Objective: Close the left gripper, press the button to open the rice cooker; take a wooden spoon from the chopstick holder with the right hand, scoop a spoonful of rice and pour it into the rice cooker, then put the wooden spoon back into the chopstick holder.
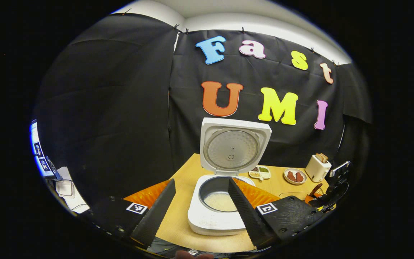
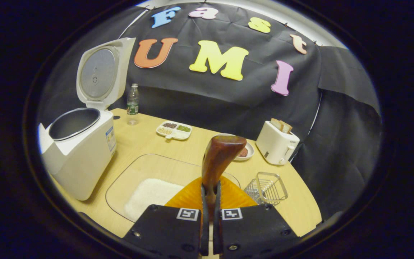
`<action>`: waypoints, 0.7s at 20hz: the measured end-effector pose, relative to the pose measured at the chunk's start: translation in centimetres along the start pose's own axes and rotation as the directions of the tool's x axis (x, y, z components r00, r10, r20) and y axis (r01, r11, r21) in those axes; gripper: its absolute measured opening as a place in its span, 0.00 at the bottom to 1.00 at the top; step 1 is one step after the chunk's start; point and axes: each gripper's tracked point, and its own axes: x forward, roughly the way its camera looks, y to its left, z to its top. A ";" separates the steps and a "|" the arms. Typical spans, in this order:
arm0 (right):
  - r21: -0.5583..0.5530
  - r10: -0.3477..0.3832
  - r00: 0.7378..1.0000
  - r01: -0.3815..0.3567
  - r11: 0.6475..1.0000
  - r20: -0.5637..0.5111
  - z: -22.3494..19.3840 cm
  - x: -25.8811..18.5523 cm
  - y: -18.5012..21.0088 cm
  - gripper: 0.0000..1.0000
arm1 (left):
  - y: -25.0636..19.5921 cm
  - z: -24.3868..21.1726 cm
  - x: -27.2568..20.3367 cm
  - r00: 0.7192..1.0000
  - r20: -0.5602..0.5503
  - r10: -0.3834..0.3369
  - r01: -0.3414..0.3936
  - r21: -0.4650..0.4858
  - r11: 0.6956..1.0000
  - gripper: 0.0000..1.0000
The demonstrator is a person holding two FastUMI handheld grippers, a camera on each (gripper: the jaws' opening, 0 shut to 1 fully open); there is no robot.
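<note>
The right tool (image 2: 210,194) is clamping the wooden spoon (image 2: 219,158), seemingly empty, above the rice tray (image 2: 149,194). The left tool (image 1: 201,201) is hanging released before the open rice cooker (image 1: 221,201) on the desk (image 1: 178,223).

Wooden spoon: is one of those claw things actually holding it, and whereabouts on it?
Yes. The right gripper is shut on the wooden spoon, pinching its handle, with the bowl end sticking up. The left gripper is open and holds nothing.

Toaster (image 2: 277,145) holding bread; water bottle (image 2: 132,104); divided snack dish (image 2: 174,130) between them.
</note>
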 end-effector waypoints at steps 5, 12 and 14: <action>0.158 0.153 0.988 -0.146 0.977 -0.033 0.1 -0.3 5.4 0.10 | 1.6 -0.4 -1.2 0.999 -0.013 0.033 -0.033 0.013 0.999 0.95; 0.492 0.311 0.945 -0.223 0.842 -0.102 0.1 -0.9 7.2 0.10 | 1.3 -0.8 -2.0 0.998 -0.022 0.053 -0.053 0.009 0.999 0.95; 0.596 0.339 0.934 -0.211 0.775 -0.110 0.0 -0.9 6.2 0.10 | 0.8 -0.6 -2.1 0.998 -0.020 0.053 -0.053 0.014 0.999 0.95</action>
